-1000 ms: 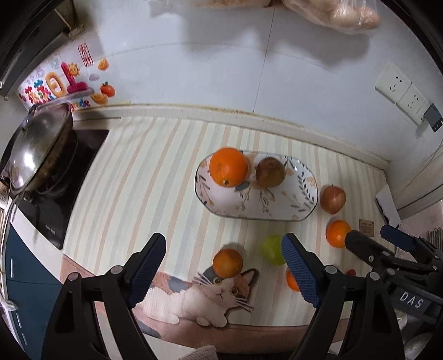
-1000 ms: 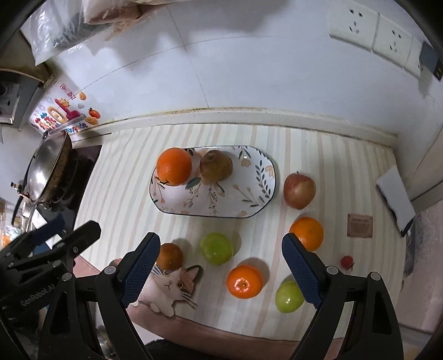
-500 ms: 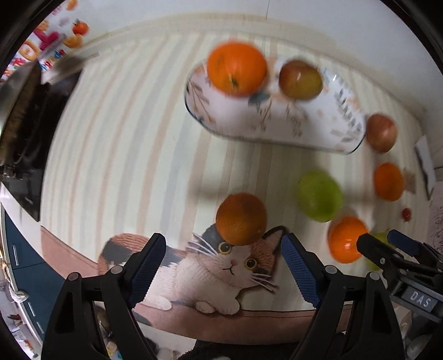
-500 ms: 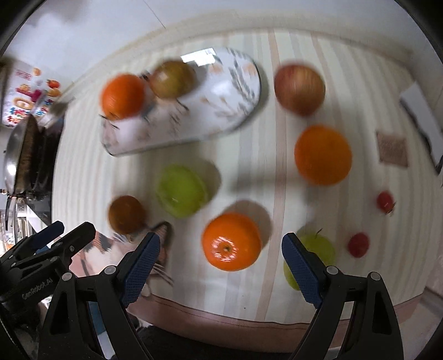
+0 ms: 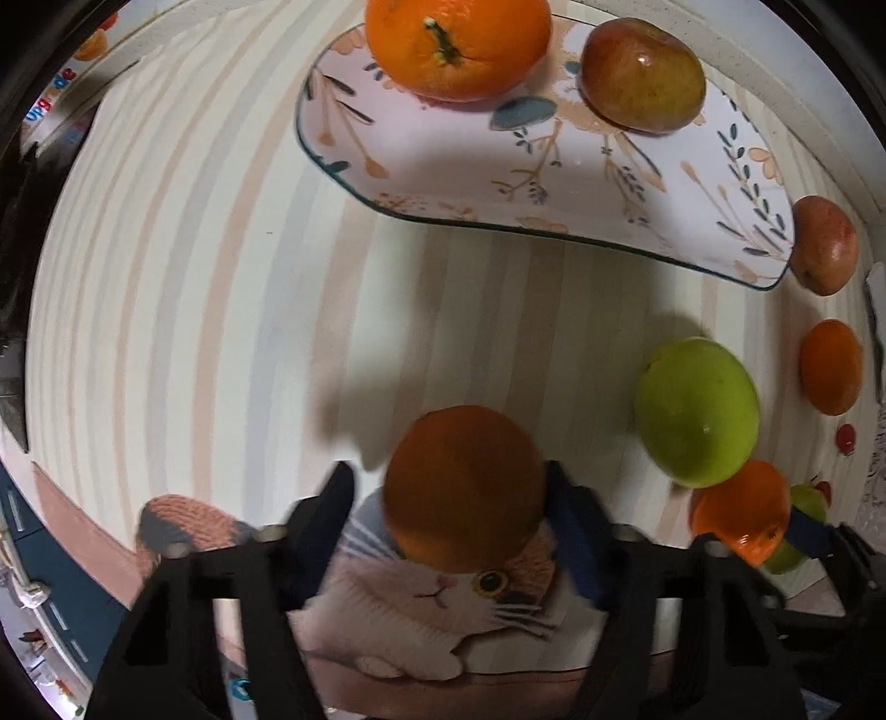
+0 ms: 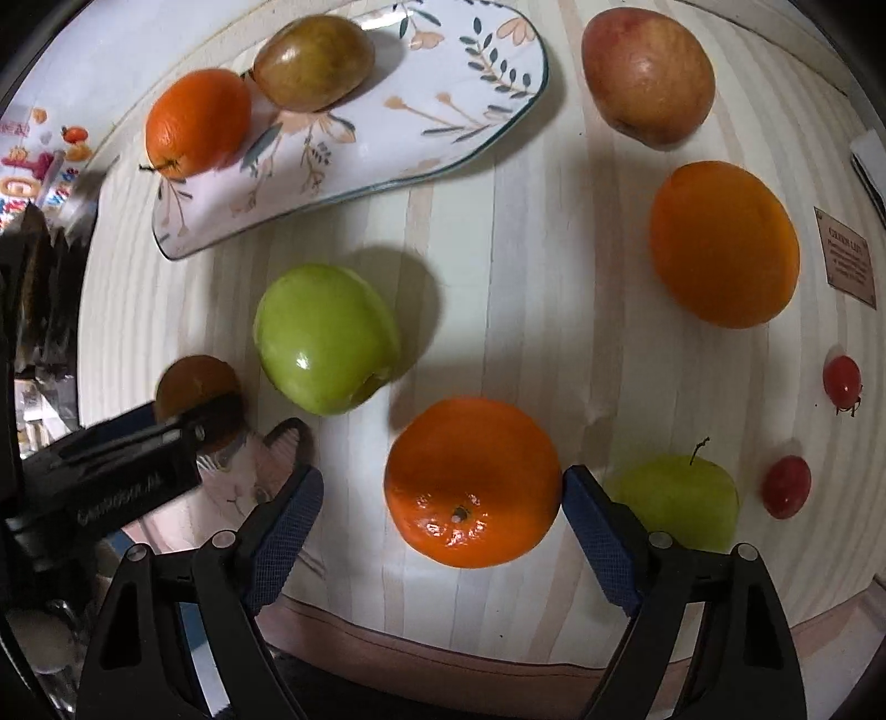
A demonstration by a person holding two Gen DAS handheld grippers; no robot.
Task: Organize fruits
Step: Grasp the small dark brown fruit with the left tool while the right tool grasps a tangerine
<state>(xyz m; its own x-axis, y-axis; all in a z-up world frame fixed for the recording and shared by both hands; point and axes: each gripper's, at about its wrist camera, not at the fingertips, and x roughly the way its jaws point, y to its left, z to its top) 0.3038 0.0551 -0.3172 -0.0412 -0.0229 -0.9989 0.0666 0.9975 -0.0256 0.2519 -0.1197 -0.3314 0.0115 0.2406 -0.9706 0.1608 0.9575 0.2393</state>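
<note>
A dull orange (image 5: 465, 487) lies on the cat picture of the striped mat, between the fingers of my left gripper (image 5: 448, 482). Its jaws are closing: the right pad is at the fruit, the left pad a little apart. My right gripper (image 6: 443, 479) straddles a bright orange (image 6: 473, 482) and its jaws are closing too, with the right pad against it and a wide gap on the left. The flowered plate (image 5: 554, 183) holds a big orange (image 5: 457, 44) and a brownish apple (image 5: 642, 75). A green apple (image 6: 326, 338) lies between plate and grippers.
On the mat to the right lie a red apple (image 6: 648, 77), another orange (image 6: 725, 243), a small green apple (image 6: 675, 498) and two cherry tomatoes (image 6: 841, 379). A dark stove edge (image 5: 11, 277) borders the left. The counter's front edge runs just below the grippers.
Both grippers have come down close to the mat, each over its own orange. The left jaws have narrowed a lot around the dull orange; the right jaws have narrowed slightly.
</note>
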